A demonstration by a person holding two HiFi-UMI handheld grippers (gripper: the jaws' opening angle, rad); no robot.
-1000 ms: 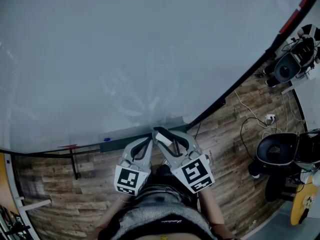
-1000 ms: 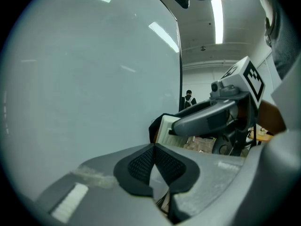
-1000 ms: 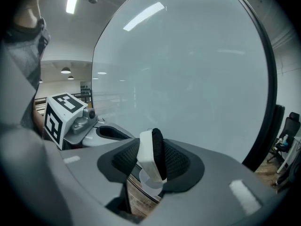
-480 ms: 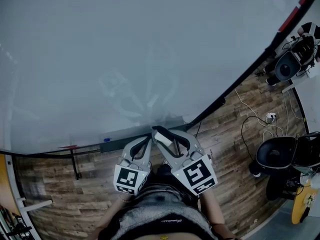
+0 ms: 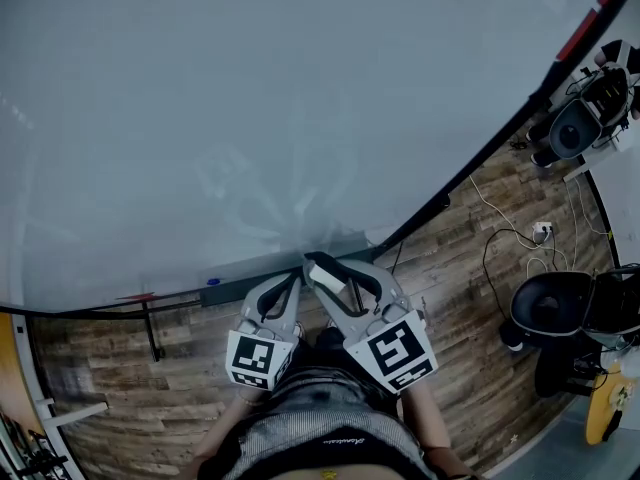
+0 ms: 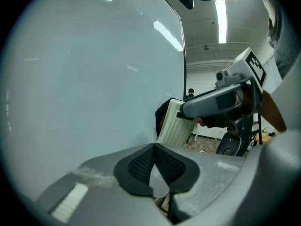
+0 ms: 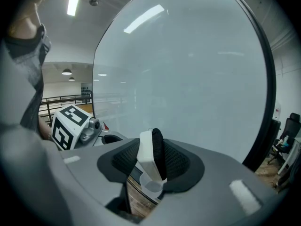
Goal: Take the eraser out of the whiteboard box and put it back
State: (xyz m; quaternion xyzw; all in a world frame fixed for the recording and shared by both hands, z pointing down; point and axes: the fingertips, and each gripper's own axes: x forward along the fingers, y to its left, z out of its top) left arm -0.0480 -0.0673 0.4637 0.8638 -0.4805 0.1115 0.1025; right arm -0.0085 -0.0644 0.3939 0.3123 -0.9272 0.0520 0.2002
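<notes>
My right tongs pinched the eraser. It stood on edge between the pads, its white back toward the left pad and its black felt toward the right one. The jaws were held part-way apart by its thickness. The eraser was out of the box, the grey tray along the lower edge of the whiteboard. I held it just in front of that tray, near its right end. Whether it touched the tray I could not tell.

My left tongs were pressed together, pad tips meeting, with nothing between them. They sat just to the left of the right tongs, both pointing toward the board and a little downward. From the left gripper view I saw the eraser's ribbed white side in the other tongs, close to the board's surface. From the right gripper view the marker cube of the left tongs showed low at the left.

A small blue thing lay at the tray's left end. Under me was a wooden floor. A black chair stood well off to my right, with cables on the boards near it.
</notes>
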